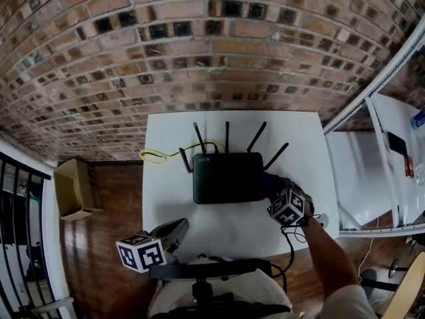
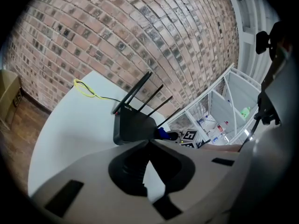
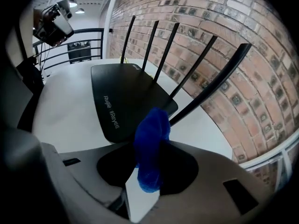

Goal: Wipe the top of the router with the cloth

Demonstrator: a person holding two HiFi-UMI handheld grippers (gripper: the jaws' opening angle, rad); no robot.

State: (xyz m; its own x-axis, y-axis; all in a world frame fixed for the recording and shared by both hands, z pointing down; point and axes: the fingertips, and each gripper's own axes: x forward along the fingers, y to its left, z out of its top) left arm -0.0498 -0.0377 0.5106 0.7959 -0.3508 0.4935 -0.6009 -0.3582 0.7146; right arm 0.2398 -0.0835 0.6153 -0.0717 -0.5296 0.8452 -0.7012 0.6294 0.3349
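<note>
While the right gripper point(image 3: 154, 146) clamped the blue cloth point(image 3: 150, 125) at the router point(image 3: 126, 94) edge, left gripper point(image 2: 149, 143) sat closed, empty; wiping looked barely started, whole top left.

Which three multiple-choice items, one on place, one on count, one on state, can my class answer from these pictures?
1. Where does the yellow cable lie? A) on the white table beside the router B) on the router's top C) on a chair
2. How many antennas does the router have? A) three B) five C) seven
3. What is the right hand-held gripper doing? A) standing open, empty B) gripping an antenna C) gripping the blue cloth
Key: 1 A, the cable loops on the tabletop left of the router; 2 B, five black rods rise along its back edge; 3 C, the cloth bunches between its jaws.
</note>
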